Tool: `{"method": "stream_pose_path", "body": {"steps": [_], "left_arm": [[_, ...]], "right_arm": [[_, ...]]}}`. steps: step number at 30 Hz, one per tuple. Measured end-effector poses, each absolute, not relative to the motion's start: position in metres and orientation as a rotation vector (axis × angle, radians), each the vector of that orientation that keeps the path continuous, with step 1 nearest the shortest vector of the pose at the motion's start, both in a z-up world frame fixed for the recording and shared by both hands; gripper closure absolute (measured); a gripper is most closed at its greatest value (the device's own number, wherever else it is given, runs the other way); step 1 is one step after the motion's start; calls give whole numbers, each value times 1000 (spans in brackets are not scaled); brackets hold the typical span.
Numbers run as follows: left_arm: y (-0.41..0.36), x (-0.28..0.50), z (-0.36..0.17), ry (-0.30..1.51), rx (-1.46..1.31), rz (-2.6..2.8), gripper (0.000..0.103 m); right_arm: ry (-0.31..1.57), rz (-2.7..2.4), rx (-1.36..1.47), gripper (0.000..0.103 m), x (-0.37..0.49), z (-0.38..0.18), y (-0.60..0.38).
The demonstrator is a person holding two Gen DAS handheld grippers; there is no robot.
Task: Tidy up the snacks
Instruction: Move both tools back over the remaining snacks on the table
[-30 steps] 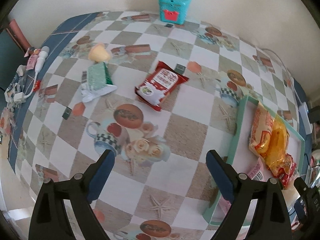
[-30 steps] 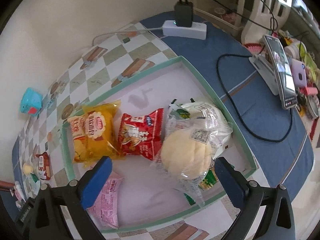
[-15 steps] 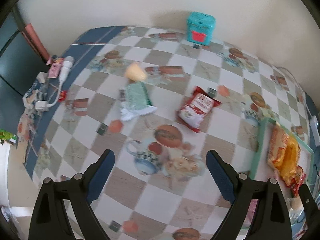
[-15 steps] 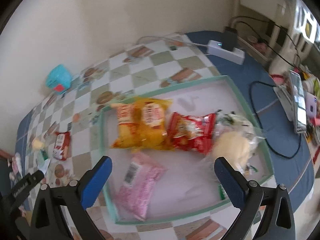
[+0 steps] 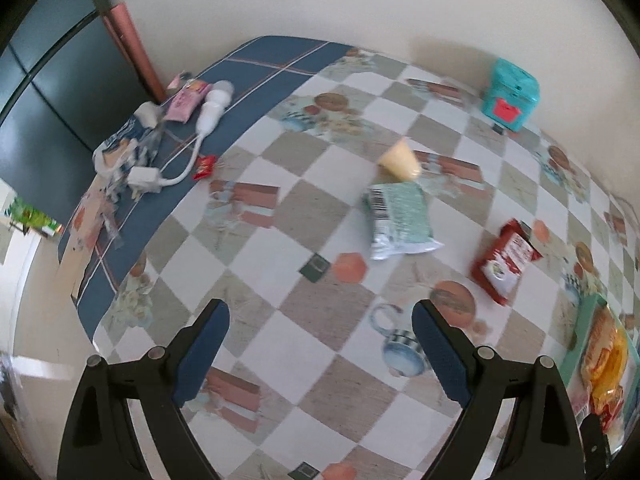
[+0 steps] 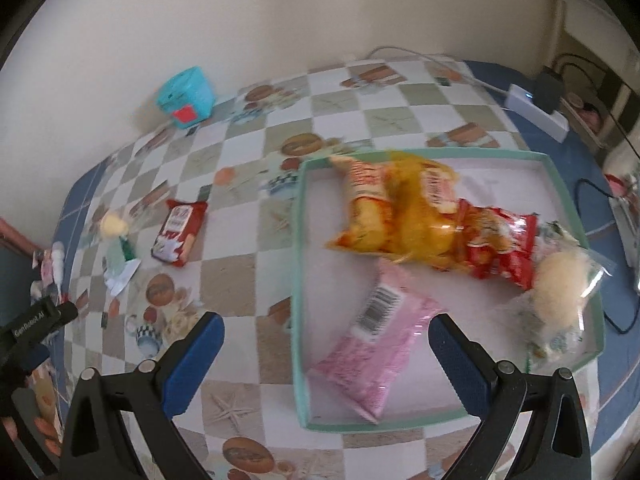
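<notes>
The left claw (image 5: 320, 344) is hanging over the checkered counter (image 5: 280, 248) with its jaws apart and nothing between them. Beyond it, a green packet (image 5: 400, 220) is lying flat, just beside a yellow cup (image 5: 400, 159); a red packet (image 5: 505, 265) is lying to the right, apart from both. A teal box (image 5: 511, 94) is standing at the far wall. The right claw (image 6: 326, 354) is hanging with jaws apart and empty over the near edge of the teal tray (image 6: 298, 264). The tray is holding a pink packet (image 6: 374, 352), a yellow bag (image 6: 396, 216), a red bag (image 6: 500, 248) and a wrapped bun (image 6: 560, 296).
</notes>
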State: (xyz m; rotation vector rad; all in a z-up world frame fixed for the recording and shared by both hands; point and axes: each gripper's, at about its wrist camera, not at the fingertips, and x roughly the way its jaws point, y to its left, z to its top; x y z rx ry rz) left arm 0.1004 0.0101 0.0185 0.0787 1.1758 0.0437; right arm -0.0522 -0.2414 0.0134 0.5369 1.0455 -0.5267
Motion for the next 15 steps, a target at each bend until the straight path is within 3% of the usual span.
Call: {"method": "stream_pose_path", "body": {"steps": [15], "left_arm": [[39,146,11,1203,-30,12,10]], "right_arm": [[1019,-437,536,0,19,17,-215]]}}
